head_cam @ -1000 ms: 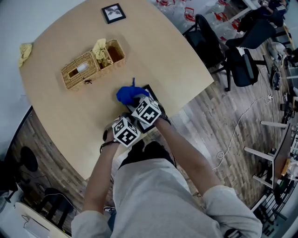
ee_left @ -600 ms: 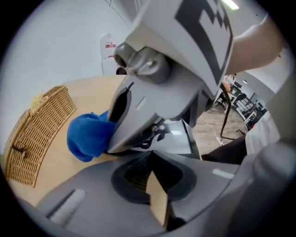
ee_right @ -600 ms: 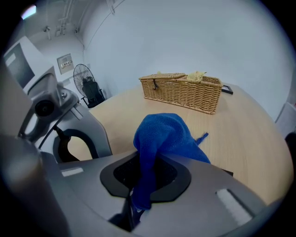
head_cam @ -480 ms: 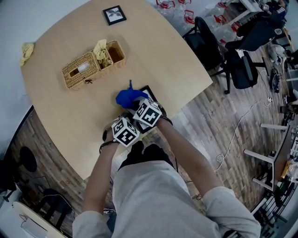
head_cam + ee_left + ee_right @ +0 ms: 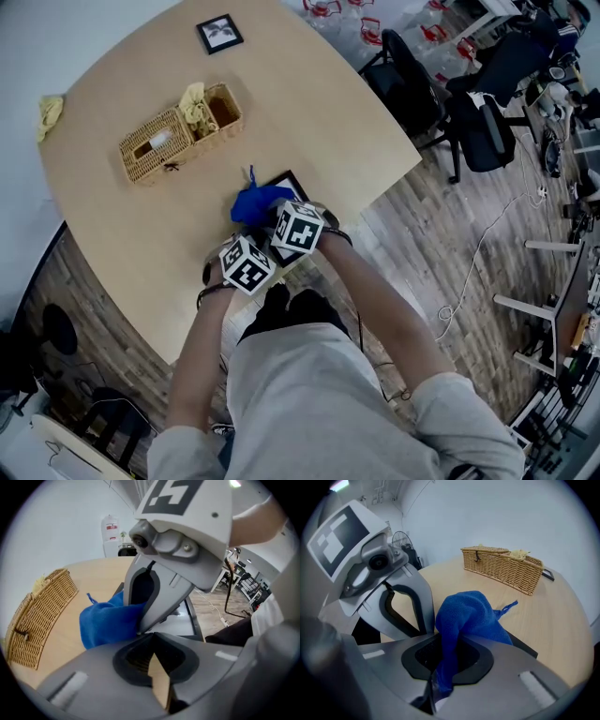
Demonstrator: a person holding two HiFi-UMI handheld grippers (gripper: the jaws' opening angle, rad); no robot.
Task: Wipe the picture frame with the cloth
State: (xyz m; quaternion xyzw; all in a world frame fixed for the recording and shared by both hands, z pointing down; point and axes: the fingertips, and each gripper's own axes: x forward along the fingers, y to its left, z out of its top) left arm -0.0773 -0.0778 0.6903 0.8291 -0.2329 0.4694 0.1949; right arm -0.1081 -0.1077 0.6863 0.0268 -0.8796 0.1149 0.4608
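Broadly, the round wooden table (image 5: 309, 103) carries a wicker basket (image 5: 159, 145) in the middle. The black picture frame (image 5: 289, 179) lies flat near its near edge, just ahead of both grippers. The frame looks stiff and light, with a slick glazed face that is probably fragile. It would likely skate under pressure, so it is best steadied by its rim, not the glass. The left gripper (image 5: 157, 677) sits beside it, jaws nearly together around a tan sliver. I cannot tell whether that is a gripped piece or table showing through. The right gripper (image 5: 440, 677) is clamped on the blue cloth (image 5: 464, 616), a soft, limp thing pinched by one bunched fold, the rest draping onto the frame
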